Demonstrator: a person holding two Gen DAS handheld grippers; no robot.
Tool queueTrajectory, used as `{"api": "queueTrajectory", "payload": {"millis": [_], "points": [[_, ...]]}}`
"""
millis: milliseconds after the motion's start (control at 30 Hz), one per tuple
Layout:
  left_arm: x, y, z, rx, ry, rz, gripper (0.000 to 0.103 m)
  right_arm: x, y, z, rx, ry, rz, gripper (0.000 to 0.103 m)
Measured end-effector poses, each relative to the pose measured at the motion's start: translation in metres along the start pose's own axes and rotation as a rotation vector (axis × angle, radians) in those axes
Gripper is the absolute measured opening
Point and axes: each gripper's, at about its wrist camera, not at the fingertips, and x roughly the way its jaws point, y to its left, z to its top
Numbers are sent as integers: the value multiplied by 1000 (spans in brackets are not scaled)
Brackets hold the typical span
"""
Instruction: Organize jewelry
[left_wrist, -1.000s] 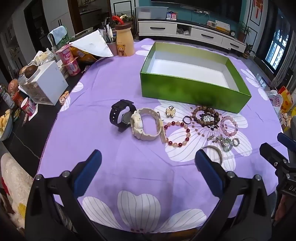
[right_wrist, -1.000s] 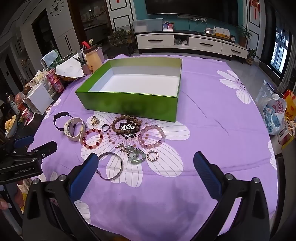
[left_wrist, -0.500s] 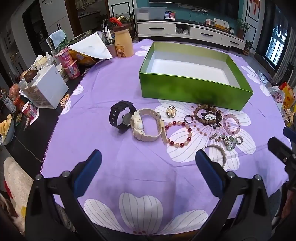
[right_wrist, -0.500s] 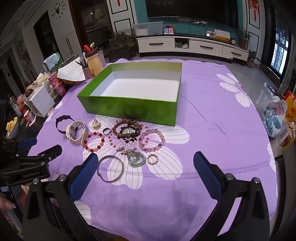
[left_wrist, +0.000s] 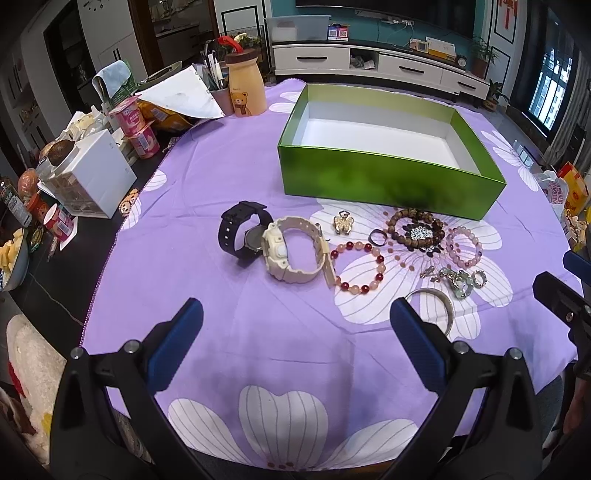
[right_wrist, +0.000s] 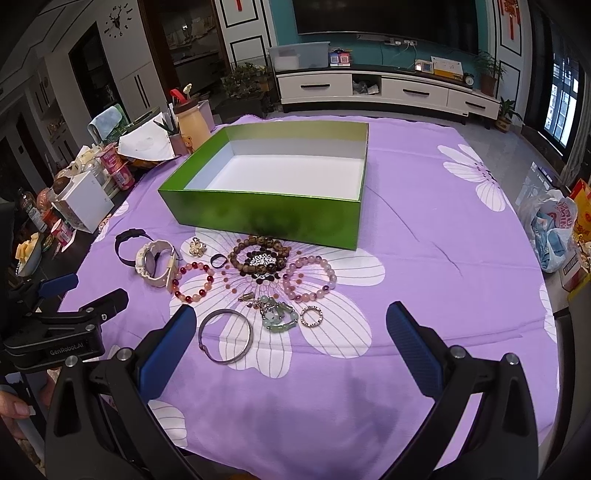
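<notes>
An open green box (left_wrist: 384, 181) (right_wrist: 266, 216) with a white, bare inside stands on the purple flowered cloth. In front of it lie a black watch (left_wrist: 240, 232), a cream watch (left_wrist: 295, 254) (right_wrist: 155, 264), a red bead bracelet (left_wrist: 358, 267) (right_wrist: 192, 278), a brown bead bracelet (left_wrist: 415, 227) (right_wrist: 258, 254), a pink bead bracelet (left_wrist: 463, 245) (right_wrist: 310, 275), a silver bangle (left_wrist: 436, 304) (right_wrist: 225, 336), a small ring (right_wrist: 311, 316) and a jade charm (right_wrist: 275, 314). My left gripper (left_wrist: 295, 325) is open and empty, near the table's front. My right gripper (right_wrist: 288, 325) is open and empty, near the bangle.
A white box (left_wrist: 88, 181), yogurt cups (left_wrist: 136, 125), a bear bottle (left_wrist: 245, 86) and papers crowd the left side. A plastic bag (right_wrist: 554, 229) sits off the right edge. The left gripper shows in the right wrist view (right_wrist: 66, 314).
Both grippers have risen and drawn back a little from the table, so more of the room shows. The jewelry and box have not moved.
</notes>
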Motion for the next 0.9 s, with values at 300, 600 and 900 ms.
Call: {"api": "queueTrajectory", "payload": {"millis": [300, 600, 900], "points": [[1, 1, 0, -3, 1, 2, 101, 2, 3, 0, -7, 6, 5, 102], [2, 3, -1, -5, 0, -2, 101, 3, 6, 0, -6, 5, 7, 102], [4, 4, -1, -9, -3, -9, 101, 7, 3, 1, -3, 10, 16, 102]]}}
